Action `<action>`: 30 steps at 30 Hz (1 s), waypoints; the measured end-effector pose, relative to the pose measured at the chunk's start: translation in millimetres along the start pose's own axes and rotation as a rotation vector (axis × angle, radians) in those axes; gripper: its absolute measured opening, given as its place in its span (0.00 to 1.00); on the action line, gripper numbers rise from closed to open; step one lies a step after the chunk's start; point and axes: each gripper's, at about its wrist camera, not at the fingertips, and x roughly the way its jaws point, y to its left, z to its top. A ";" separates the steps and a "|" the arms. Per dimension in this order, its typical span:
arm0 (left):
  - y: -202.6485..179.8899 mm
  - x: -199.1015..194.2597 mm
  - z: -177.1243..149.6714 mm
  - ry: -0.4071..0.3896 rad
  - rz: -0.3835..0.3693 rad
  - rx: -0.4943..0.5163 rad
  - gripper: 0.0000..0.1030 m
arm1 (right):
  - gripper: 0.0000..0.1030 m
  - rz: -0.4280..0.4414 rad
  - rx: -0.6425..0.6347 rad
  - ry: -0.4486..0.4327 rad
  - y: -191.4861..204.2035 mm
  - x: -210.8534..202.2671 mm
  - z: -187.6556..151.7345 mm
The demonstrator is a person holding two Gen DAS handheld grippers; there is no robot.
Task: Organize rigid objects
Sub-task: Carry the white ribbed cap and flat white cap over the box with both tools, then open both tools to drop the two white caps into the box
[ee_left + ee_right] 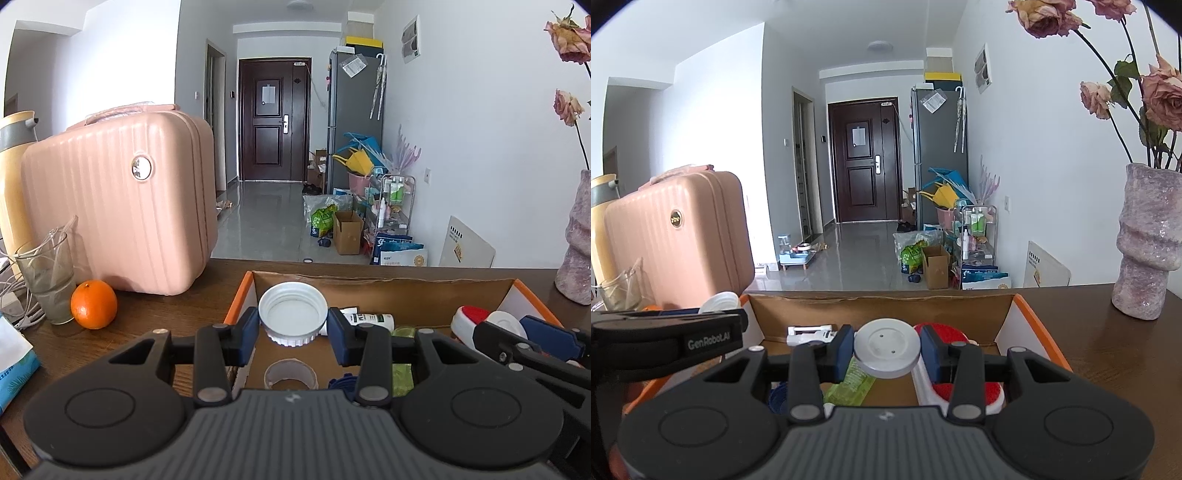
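Note:
My left gripper (292, 330) is shut on a white ribbed screw cap (293, 314), open side toward the camera, held above the left part of a cardboard box (384, 288) with orange rims. My right gripper (886, 350) is shut on a grey-white round disc (886, 349) over the box's (879, 306) right half. The right gripper (532, 339) also shows at the right edge of the left wrist view, and the left gripper (713, 314) with its white cap at the left of the right wrist view. Inside the box lie a white tube (365, 318), a tape roll (291, 374), a green packet (851, 384) and a red-and-white item (960, 391).
A pink hard case (122, 206) stands on the brown table (155, 332) left of the box, with an orange (94, 304), a drinking glass (48, 277) and a yellow flask (14, 155) beside it. A mauve vase (1148, 243) with dried roses stands right of the box.

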 end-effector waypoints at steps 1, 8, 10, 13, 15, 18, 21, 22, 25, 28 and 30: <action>0.0 -0.3 -0.2 0.000 0.001 0.001 0.40 | 0.37 0.000 -0.001 0.001 0.3 -0.2 -0.6; -1.0 -1.4 -0.7 -0.003 -0.005 0.007 0.40 | 0.37 -0.001 -0.006 0.000 -0.7 -0.5 1.7; -1.1 -0.4 -0.8 0.003 -0.007 0.008 0.40 | 0.37 -0.001 -0.006 0.005 -0.7 0.3 1.6; -0.9 0.3 -1.7 0.013 -0.009 0.009 0.40 | 0.37 -0.003 -0.010 0.013 0.0 1.6 2.2; 0.7 0.4 -2.1 0.014 -0.007 0.005 0.43 | 0.38 -0.002 -0.005 0.030 -0.8 3.5 2.4; 2.1 -0.8 -1.7 0.011 0.000 -0.002 0.57 | 0.43 -0.011 0.007 0.038 -2.6 3.9 4.8; 2.6 -3.2 -1.3 -0.003 0.015 -0.005 0.76 | 0.61 -0.013 0.019 0.033 -3.5 1.2 5.3; 3.0 -4.3 -1.2 -0.010 0.023 -0.010 0.81 | 0.68 -0.015 0.019 0.029 -3.3 0.0 5.6; 4.9 -7.1 -0.1 -0.028 0.043 -0.020 0.95 | 0.84 -0.019 0.025 0.008 -4.0 -4.0 5.7; 6.4 -7.7 0.5 -0.034 0.059 -0.031 1.00 | 0.97 -0.037 0.041 -0.021 -6.8 -7.3 5.8; 7.4 -7.1 0.8 -0.031 0.062 -0.036 1.00 | 0.98 -0.039 0.042 -0.026 -8.3 -7.8 5.5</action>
